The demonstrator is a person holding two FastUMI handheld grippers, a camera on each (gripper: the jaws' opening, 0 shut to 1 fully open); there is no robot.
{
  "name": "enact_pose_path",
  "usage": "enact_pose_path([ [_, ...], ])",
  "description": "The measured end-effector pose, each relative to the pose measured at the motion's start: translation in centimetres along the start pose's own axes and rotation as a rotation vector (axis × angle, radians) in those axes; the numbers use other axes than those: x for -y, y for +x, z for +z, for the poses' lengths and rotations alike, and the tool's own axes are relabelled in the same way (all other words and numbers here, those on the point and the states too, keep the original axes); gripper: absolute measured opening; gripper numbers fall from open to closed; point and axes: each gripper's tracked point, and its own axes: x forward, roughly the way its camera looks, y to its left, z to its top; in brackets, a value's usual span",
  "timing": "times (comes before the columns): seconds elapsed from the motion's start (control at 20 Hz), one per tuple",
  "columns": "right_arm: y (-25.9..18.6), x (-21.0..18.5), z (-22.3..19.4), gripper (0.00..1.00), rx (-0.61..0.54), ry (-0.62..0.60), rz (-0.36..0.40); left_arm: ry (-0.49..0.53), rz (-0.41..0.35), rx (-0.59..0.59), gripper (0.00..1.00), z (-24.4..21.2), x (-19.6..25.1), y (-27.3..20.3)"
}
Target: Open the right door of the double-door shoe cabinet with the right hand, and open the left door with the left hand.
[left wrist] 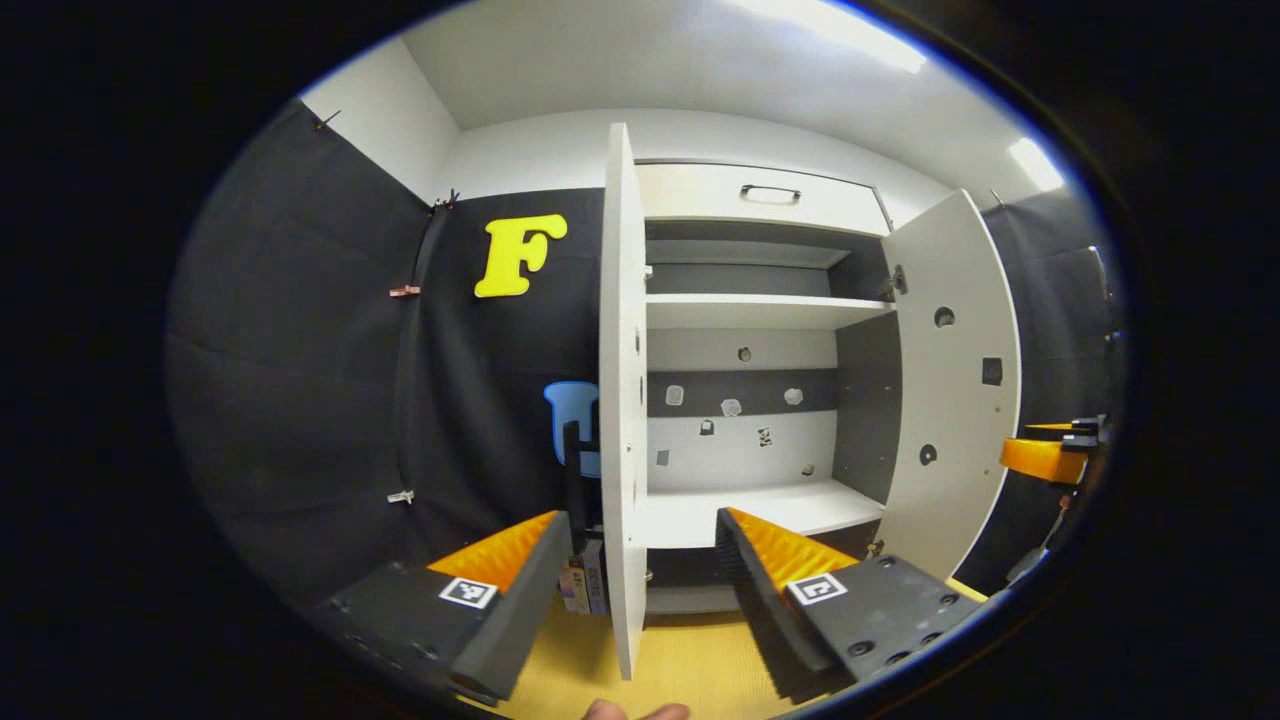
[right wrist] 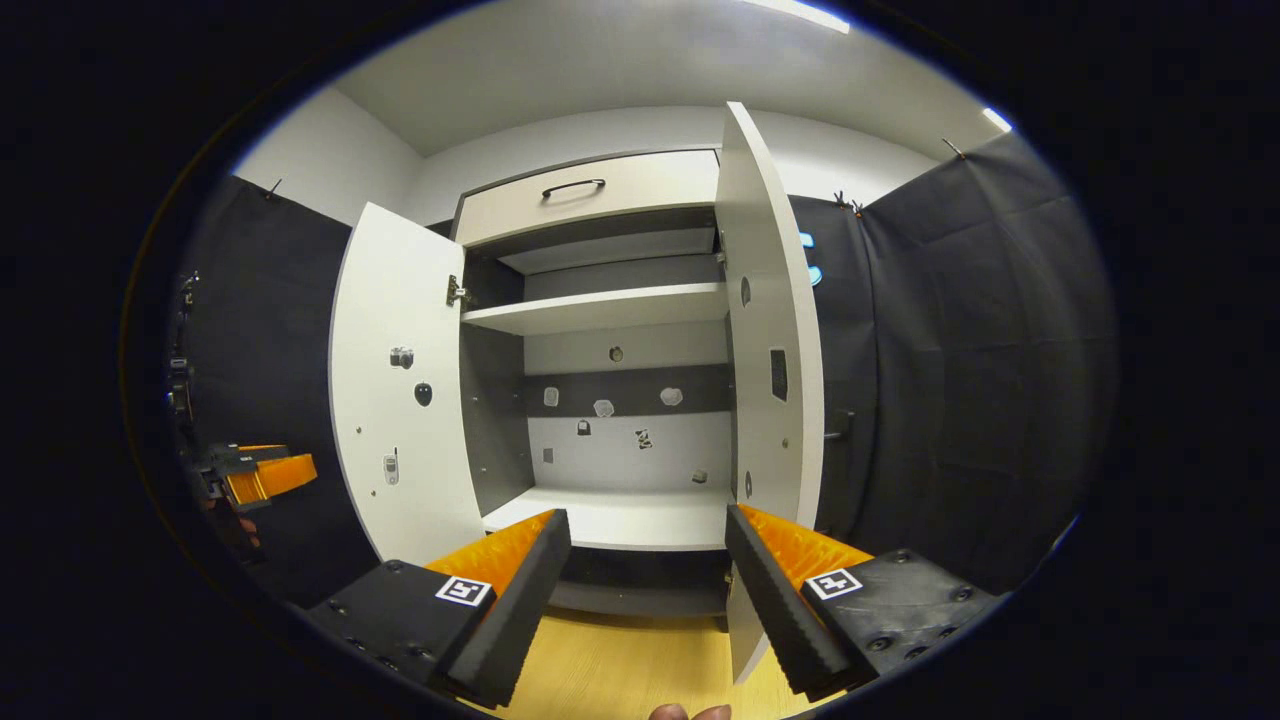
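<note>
**Shoe cabinet with both doors open**

The shoe cabinet (right wrist: 610, 330) is white with dark grey inner walls and stands against the booth wall on a wooden floor. Its left door (left wrist: 622, 400) and right door (right wrist: 770, 330) are both swung wide, showing pale inner faces. Inside, two white shelves (right wrist: 600, 305) lie bare. Above the doors sits a closed drawer (right wrist: 590, 200) with a dark bar handle.

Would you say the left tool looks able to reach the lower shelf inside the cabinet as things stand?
Probably yes. Both doors stand open, and the lower shelf lies bare ahead. The left door stands edge-on between the left tool's open fingers, so it would likely need to shift a little toward the opening first.
</note>
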Motion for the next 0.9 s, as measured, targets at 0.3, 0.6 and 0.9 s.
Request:
enact_pose_path([
  [0.3, 1.1, -2.0, 0.2, 1.00, 0.013, 0.001, 0.040, -0.004, -0.018, -0.032, 0.95, -1.7, 3.1, -2.2],
  [0.6, 1.7, -2.6, 0.8, 0.98, 0.060, -0.024, 0.018, -0.021, -0.054, -0.049, 0.95, -2.0, 5.0, -2.8],
  [0.9, 1.7, -2.8, -0.1, 0.98, 0.028, -0.028, 0.019, -0.018, -0.075, -0.030, 0.95, -1.4, 6.1, -2.0],
])
